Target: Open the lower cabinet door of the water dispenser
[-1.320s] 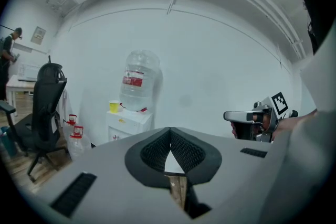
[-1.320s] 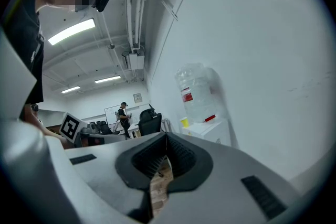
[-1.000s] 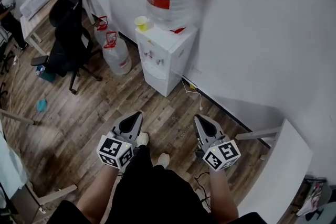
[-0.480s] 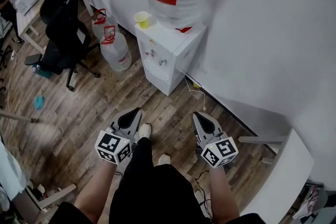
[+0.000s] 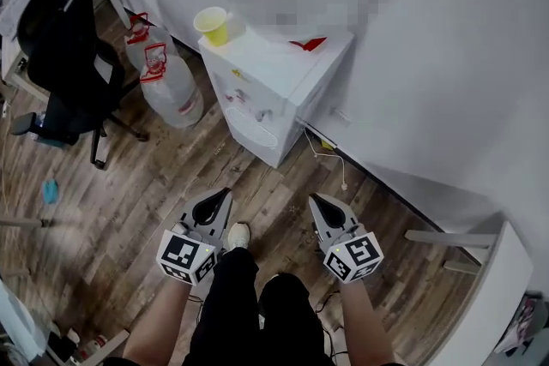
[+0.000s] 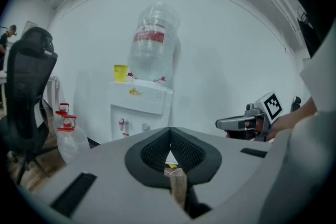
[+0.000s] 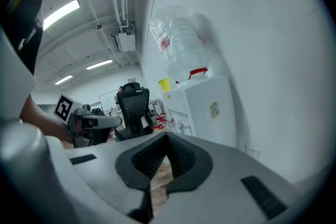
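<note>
While the water dispenser [image 5: 287,69] stands against the wall, one yellow cup [image 5: 214,24] sits on top, and two water jugs [image 5: 171,92] and one black chair [image 5: 62,64] stand to its left. Only floor [image 5: 163,180] lies before its lower door [image 5: 268,150]. The left gripper [image 5: 214,206] and right gripper [image 5: 326,208] have fingers pressed together, empty.

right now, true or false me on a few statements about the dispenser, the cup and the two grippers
1. The left gripper and right gripper are both shut and empty. True.
2. The yellow cup stands on the floor. False: it sits on top of the water dispenser.
3. The left gripper touches the water dispenser. False: it hangs over the floor, apart from it.
4. Water bottles stand on the floor between the water dispenser and the black chair. True.
</note>
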